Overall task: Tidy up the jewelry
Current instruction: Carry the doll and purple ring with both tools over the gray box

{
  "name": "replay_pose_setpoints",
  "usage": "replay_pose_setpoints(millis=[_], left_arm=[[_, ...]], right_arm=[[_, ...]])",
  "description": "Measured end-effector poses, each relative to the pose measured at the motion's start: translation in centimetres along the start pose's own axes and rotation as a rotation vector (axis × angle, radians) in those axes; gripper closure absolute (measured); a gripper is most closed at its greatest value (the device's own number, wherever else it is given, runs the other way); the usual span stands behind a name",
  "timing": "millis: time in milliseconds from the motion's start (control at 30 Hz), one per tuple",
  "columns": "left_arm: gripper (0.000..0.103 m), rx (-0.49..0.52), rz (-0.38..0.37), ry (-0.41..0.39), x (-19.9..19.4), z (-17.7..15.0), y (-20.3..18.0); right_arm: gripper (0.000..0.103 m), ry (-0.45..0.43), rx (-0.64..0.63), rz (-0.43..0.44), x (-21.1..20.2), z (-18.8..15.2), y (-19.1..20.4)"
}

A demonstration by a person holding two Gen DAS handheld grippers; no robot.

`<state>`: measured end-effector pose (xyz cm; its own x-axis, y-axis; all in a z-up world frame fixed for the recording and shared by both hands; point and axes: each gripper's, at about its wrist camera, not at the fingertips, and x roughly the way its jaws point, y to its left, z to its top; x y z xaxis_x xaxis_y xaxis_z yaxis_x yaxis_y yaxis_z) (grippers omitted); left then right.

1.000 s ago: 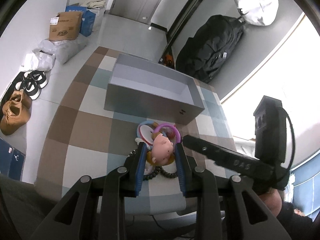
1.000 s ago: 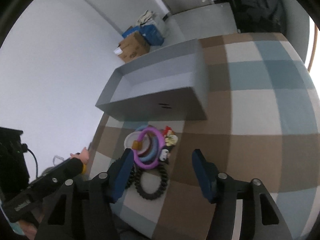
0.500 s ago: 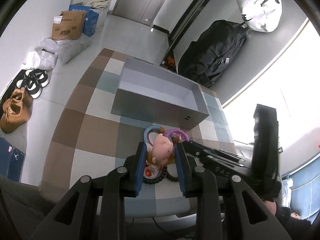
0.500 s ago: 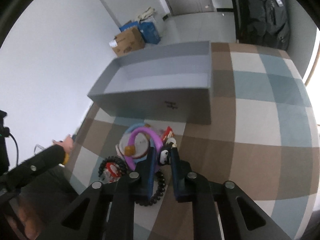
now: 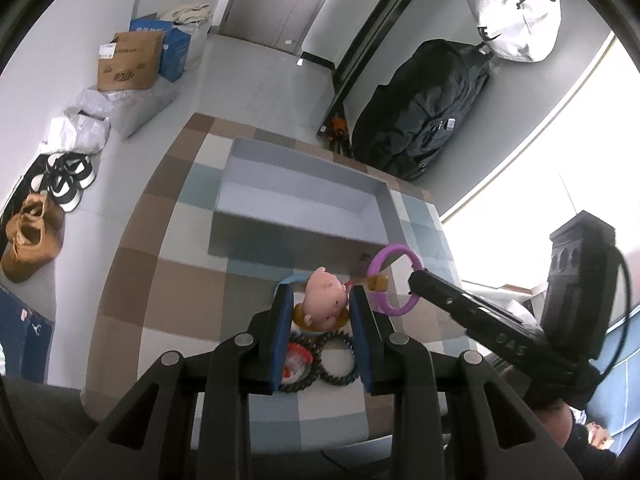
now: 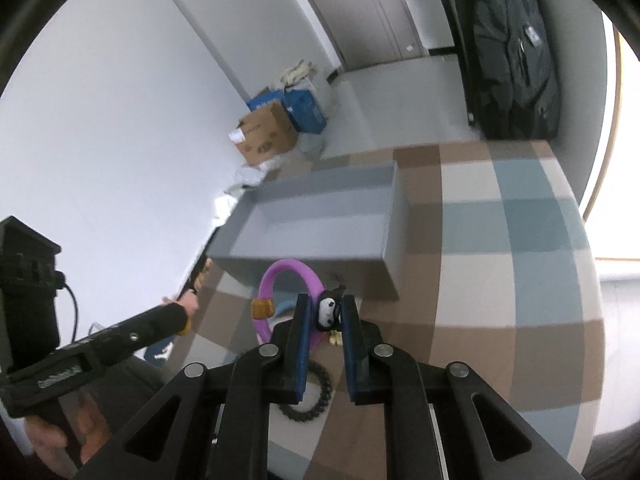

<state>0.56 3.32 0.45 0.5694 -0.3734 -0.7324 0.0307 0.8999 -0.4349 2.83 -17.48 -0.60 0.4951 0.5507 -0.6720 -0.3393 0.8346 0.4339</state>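
Note:
My left gripper [image 5: 320, 304] is shut on a pink pig-head charm [image 5: 325, 300] on a yellow ring, held above the checked tablecloth. My right gripper [image 6: 325, 312] is shut on the black-and-white charm [image 6: 329, 309] of a purple bracelet [image 6: 276, 276]; the bracelet [image 5: 394, 280] hangs from it in the left wrist view too. An open grey box [image 5: 300, 204] stands just beyond both; it also shows in the right wrist view [image 6: 320, 224]. Black beaded bracelets [image 5: 332, 364] and a red-white piece [image 5: 298, 360] lie on the cloth under the left gripper.
The table [image 5: 160, 280] has a brown, blue and white checked cloth. On the floor beyond are cardboard boxes [image 5: 128, 64], shoes [image 5: 64, 180] and a black bag [image 5: 424, 104]. The table edge is near on the left.
My right gripper closed on the purple bracelet's charm and lifted it off the pile. My left gripper rose with the pig charm, toward the grey box.

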Motion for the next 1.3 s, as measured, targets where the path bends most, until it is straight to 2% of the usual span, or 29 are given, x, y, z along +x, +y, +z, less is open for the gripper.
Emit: replay_pose_setpoints(millis=[367,533,867,1300], left_arm=[[0.080,0.067,0.013,-0.047,1.2,5.3,-1.5],[0.080,0.073,0.004,-0.026,3.0,7.0,-1.4],[0.080,0.032,0.009,0.029,6.4,7.7,0.5],[0.080,-0.026,-0.004,0.078,9.0,8.3,1.3]], right_arm=[[0.089,-0.053,-0.063,0.010,-0.2,5.4,-0.1],[0.089,-0.053,-0.086,0.007,1.2,7.5,-0.4],[0.089,-0.016,-0.037,0.039,4.4,7.7,-2.2],[0.089,0.055,-0.052,0.022,7.0,7.8,-2.4]])
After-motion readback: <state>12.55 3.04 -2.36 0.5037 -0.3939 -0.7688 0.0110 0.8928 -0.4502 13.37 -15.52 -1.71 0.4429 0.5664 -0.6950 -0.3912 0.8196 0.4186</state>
